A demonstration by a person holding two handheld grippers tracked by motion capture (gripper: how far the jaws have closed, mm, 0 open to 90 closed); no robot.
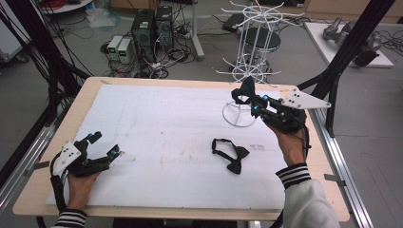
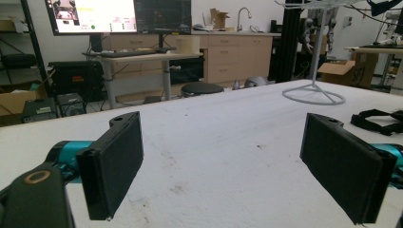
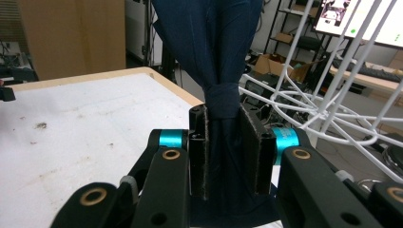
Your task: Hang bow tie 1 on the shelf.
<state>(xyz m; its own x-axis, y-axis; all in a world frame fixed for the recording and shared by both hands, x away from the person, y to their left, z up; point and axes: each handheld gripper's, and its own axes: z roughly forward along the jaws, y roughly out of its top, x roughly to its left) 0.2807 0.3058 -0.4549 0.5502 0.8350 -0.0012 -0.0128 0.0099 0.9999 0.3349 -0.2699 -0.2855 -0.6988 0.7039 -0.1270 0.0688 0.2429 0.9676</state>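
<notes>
My right tongs [image 3: 223,147] pinch a dark bow tie [image 3: 214,57] at two o'clock beside the wire rack [image 1: 247,71]; my left tongs [image 2: 237,171] gape empty.

Rack [image 1: 247,71] at far right of surface [image 1: 157,123]; one bow tie [image 1: 231,154] flat before it, another bow tie [image 1: 246,89] raised beside it in right tool [image 1: 243,99]; left tool [image 1: 105,146] near left.

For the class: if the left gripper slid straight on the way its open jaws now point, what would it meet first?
Probably nothing soon: ahead of the left gripper lies bare white table cover. The wire rack's base and the black bow tie sit off to the side, though depth is hard to judge.
</notes>
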